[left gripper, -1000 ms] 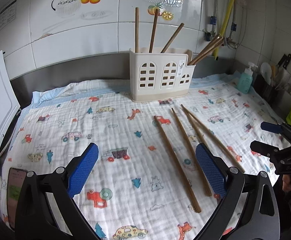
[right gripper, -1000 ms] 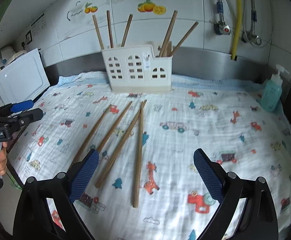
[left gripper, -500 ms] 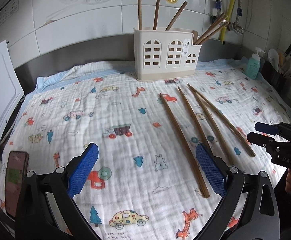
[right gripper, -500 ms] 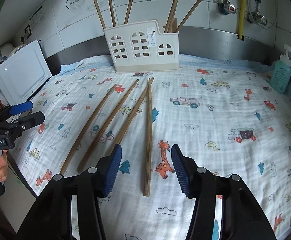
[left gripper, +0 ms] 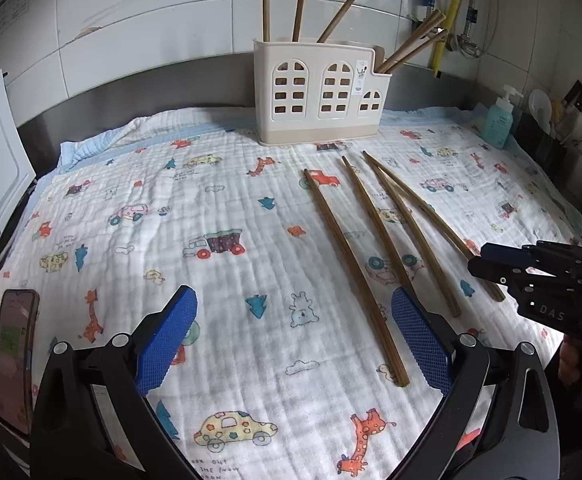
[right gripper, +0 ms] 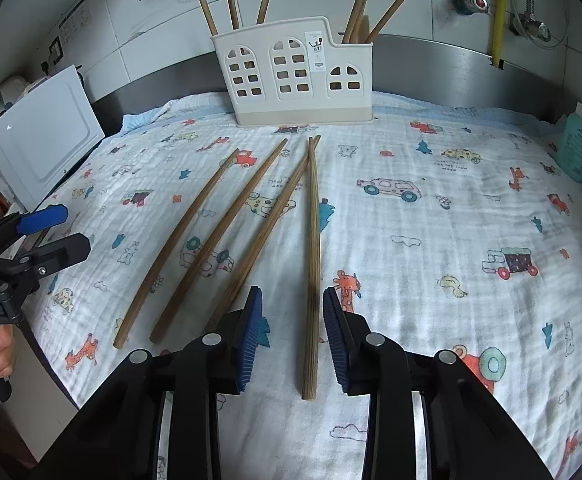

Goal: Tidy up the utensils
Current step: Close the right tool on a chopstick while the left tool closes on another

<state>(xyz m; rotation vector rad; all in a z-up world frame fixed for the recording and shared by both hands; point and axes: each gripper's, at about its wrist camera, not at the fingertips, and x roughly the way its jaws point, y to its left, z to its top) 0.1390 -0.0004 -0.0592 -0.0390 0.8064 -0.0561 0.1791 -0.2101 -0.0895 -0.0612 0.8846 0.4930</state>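
Several wooden chopsticks lie side by side on the cartoon-print cloth [right gripper: 431, 208]. The rightmost chopstick [right gripper: 313, 240] has its near end between the blue pads of my right gripper [right gripper: 292, 298]. Its jaws are closing, with a gap still showing on both sides of the stick. That gripper also shows at the right edge of the left wrist view [left gripper: 487, 258]. My left gripper [left gripper: 291, 296] stands wide open above the cloth, its right pad [left gripper: 419, 336] beside the leftmost chopstick [left gripper: 351, 264]. A cream holder [right gripper: 295, 76] at the back has more chopsticks standing in it.
A phone [left gripper: 13, 356] lies at the cloth's left edge beside a white board [right gripper: 43, 136]. A teal soap bottle [right gripper: 577, 144] stands at the back right. Knives and utensils [left gripper: 563, 108] crowd the far right corner, with pipes on the tiled wall.
The right jaws have narrowed from wide open to closely flanking the rightmost chopstick. Both grippers have sunk toward the cloth. The left jaws stay wide.
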